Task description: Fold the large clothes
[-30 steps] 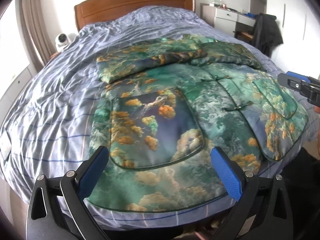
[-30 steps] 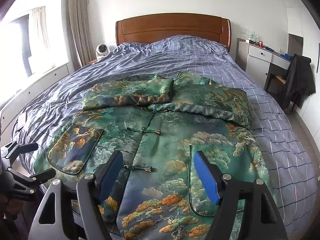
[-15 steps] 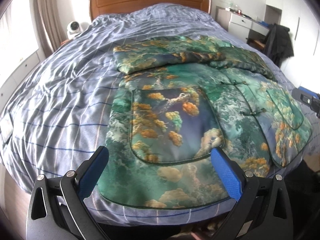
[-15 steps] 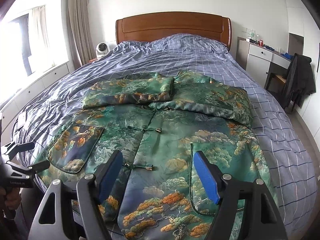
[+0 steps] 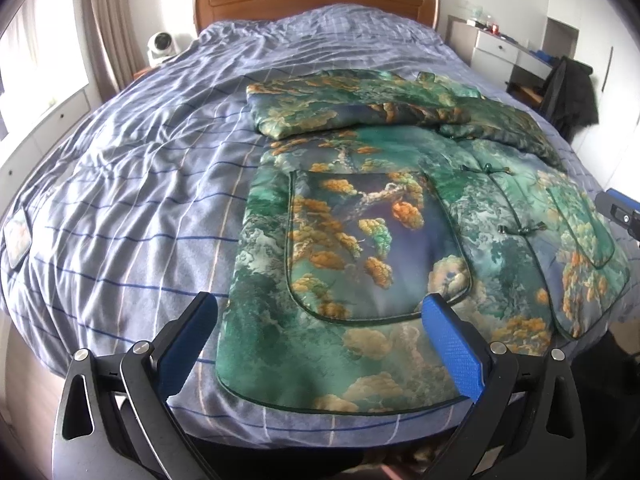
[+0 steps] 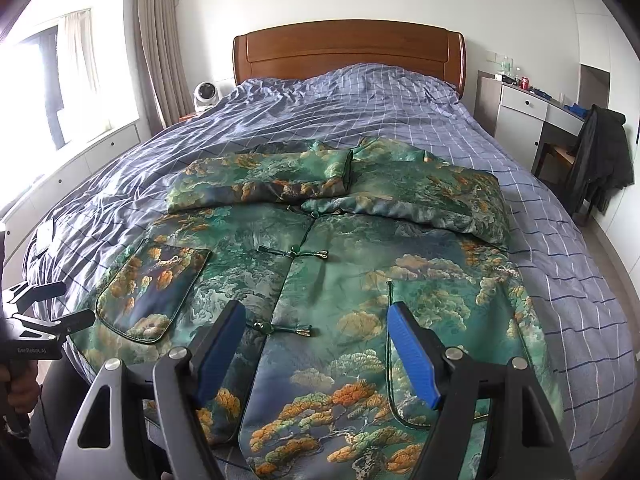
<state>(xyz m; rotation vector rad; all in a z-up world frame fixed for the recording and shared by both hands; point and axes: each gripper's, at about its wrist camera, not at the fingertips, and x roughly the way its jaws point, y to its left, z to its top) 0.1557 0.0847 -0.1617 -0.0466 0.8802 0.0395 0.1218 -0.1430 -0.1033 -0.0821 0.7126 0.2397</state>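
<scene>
Since the earlier frame the left gripper [image 5: 320, 330] has been carried leftward along the near edge of the bed [image 5: 132, 184], so the jacket [image 5: 360, 208] now sits more to the right in its view. Its jaws are held wide apart, with nothing gripped, above the jacket's left hem corner. The right gripper [image 6: 316, 338] is held released and empty over the near front panel. Farther off, both sleeves are folded across the chest of the green, gold-patterned garment, spread face up.

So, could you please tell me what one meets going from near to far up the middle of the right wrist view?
Right gripper, open → lower knot button → upper knot button → folded sleeves → bare checked duvet → wooden headboard.
</scene>
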